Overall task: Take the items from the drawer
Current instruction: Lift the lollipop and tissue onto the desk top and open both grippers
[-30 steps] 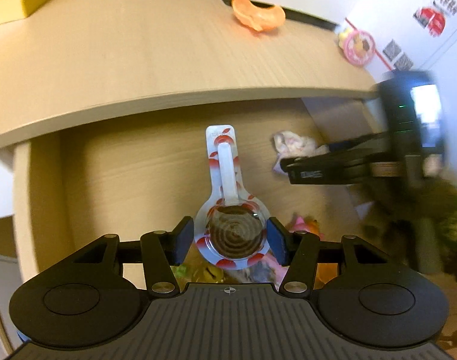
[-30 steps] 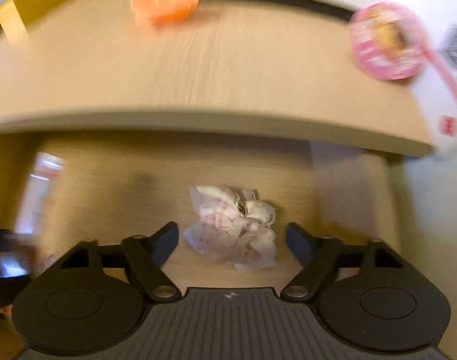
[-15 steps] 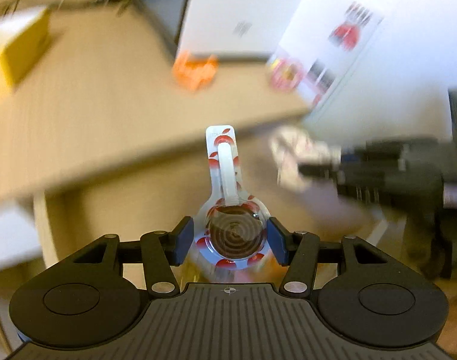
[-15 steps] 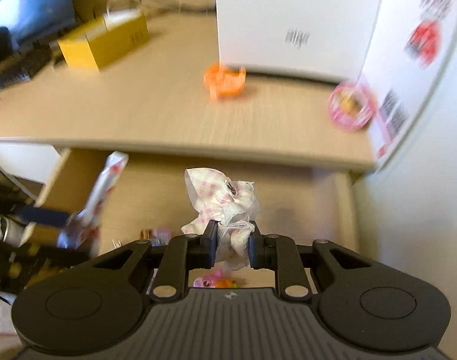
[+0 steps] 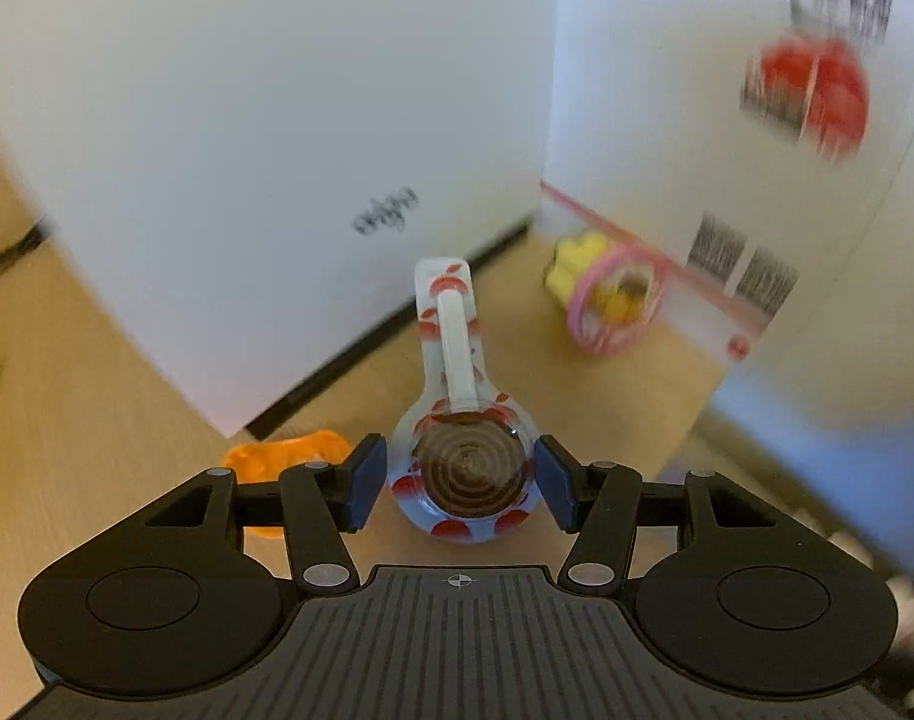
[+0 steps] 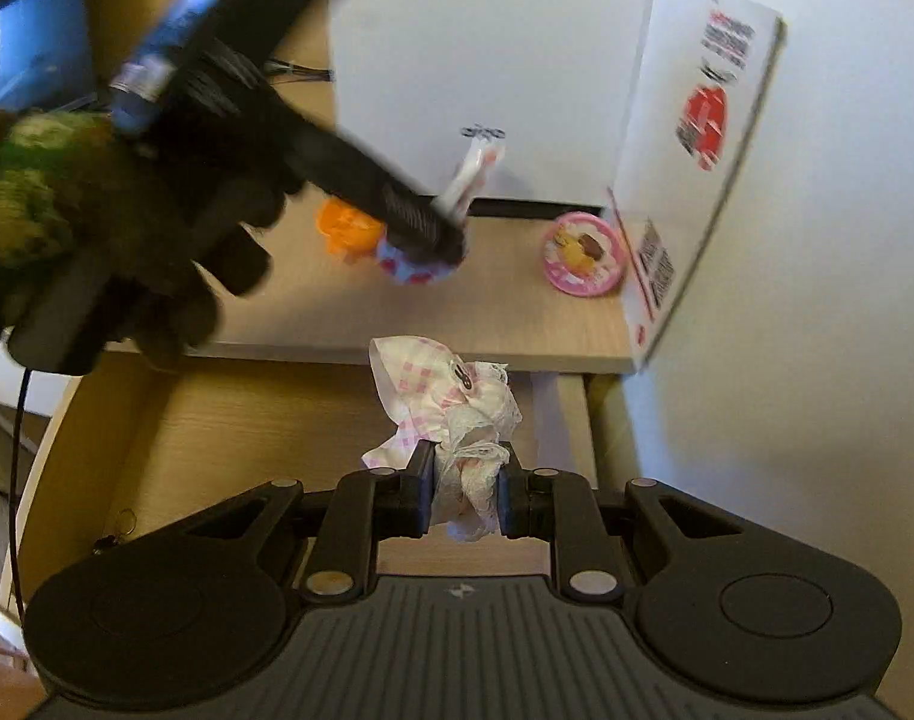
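Note:
My left gripper (image 5: 461, 483) is shut on a wrapped chocolate lollipop (image 5: 466, 468) in clear film with red prints, its white stick pointing away. It hangs over the wooden desk top (image 5: 66, 420). In the right wrist view the left gripper (image 6: 438, 228) carries the lollipop (image 6: 420, 258) above the desk, held by a dark gloved hand (image 6: 114, 252). My right gripper (image 6: 464, 495) is shut on a pink checked cloth with white lace (image 6: 450, 402), raised above the open wooden drawer (image 6: 246, 420).
On the desk top lie an orange item (image 6: 345, 228) and a round pink packet (image 6: 583, 261). A large white box (image 6: 487, 60) stands at the back, and a printed carton (image 6: 685, 150) at the right edge. A small key ring (image 6: 117, 531) lies in the drawer.
My left gripper rose from the drawer and swung over the desk top with the lollipop. My right gripper shut on the pink cloth and lifted it out of the drawer.

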Demonstrator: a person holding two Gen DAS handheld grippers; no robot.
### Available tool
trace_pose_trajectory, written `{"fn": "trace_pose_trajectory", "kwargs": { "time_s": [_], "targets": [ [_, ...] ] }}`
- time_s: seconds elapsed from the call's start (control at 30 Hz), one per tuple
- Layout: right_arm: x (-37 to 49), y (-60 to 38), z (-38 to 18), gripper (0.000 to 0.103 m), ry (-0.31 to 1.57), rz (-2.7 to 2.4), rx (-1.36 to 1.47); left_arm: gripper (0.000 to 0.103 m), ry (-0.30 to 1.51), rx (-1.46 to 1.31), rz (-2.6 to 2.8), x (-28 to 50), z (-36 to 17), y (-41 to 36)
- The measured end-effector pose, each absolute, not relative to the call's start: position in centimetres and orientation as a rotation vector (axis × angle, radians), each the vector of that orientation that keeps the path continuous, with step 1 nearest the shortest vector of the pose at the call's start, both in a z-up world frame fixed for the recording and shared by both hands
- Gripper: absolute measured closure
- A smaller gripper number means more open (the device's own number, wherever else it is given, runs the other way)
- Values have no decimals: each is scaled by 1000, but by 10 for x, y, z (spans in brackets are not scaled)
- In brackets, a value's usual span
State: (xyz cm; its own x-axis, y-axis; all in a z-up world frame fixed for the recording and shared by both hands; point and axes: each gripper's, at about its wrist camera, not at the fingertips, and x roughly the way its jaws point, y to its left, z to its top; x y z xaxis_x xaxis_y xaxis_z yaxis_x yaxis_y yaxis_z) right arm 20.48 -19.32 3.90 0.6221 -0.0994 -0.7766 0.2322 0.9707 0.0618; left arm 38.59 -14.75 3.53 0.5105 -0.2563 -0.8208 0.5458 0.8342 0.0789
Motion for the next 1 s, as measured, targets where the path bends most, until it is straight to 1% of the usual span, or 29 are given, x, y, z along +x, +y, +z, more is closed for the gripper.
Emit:
{"fn": "trace_pose_trajectory", "kwargs": {
  "time_s": [0.07,0.13,0.23,0.3,0.4,0.5,0.67,0.83,0.9,1.0],
  "targets": [
    [202,-199,36,83,875,-215,181,43,905,324,-510,389,35,-149],
    [205,-207,35,83,867,-237,205,46,855,285,-500,390,42,-146],
    [213,-216,29,83,873,-249,210,46,790,278,-497,388,53,-142],
    [220,-219,28,83,868,-266,191,47,726,209,-474,378,68,-125],
    [232,-228,33,83,826,-273,215,47,711,67,-459,355,87,-88],
    [248,-231,40,83,789,-260,238,47,743,0,-420,316,86,-48],
    [302,-235,43,83,754,-200,233,47,859,-117,-299,262,60,13],
    [360,-232,25,83,830,-131,210,49,939,-247,-160,218,51,60],
    [375,-231,10,83,873,-127,187,49,950,-274,-130,205,48,71],
    [383,-224,2,82,887,-114,133,49,972,-276,-109,196,40,81]
  ]
}}
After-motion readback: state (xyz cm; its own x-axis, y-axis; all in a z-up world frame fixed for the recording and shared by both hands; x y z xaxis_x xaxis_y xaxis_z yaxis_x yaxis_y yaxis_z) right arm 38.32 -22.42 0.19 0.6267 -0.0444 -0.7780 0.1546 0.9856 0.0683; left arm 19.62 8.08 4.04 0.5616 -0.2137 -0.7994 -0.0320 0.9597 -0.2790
